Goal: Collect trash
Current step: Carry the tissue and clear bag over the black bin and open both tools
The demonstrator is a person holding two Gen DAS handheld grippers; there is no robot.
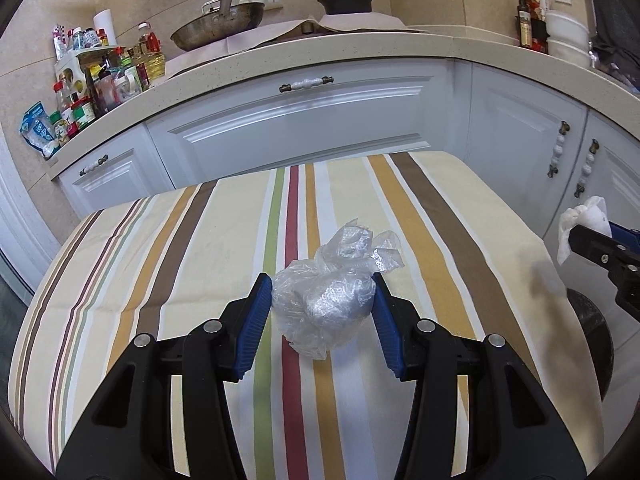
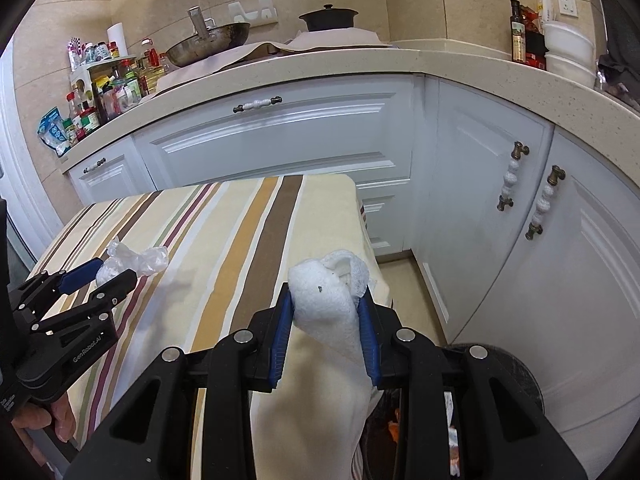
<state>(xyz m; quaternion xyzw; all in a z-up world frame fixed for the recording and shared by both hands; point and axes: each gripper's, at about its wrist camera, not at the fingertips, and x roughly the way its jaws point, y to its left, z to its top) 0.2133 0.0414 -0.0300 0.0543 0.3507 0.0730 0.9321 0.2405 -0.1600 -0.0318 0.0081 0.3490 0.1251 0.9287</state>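
Note:
A crumpled clear plastic bag (image 1: pixel 332 300) lies on the striped tablecloth (image 1: pixel 180 248). My left gripper (image 1: pixel 322 292) has its blue pads on both sides of the bag and touches it. The bag also shows in the right wrist view (image 2: pixel 132 260), between the left gripper's fingers (image 2: pixel 104 276). My right gripper (image 2: pixel 326 300) is shut on a crumpled white paper towel (image 2: pixel 328 304) and holds it past the table's right edge, above a dark round bin (image 2: pixel 504 364). The towel also shows in the left wrist view (image 1: pixel 580 224).
White cabinets (image 1: pixel 304 120) with a beige counter (image 1: pixel 320 48) stand right behind the table. A wok (image 1: pixel 216 24), a black pot (image 1: pixel 346 2) and bottles (image 1: pixel 104 76) sit on the counter. The bin stands on the floor at the table's right (image 1: pixel 592 332).

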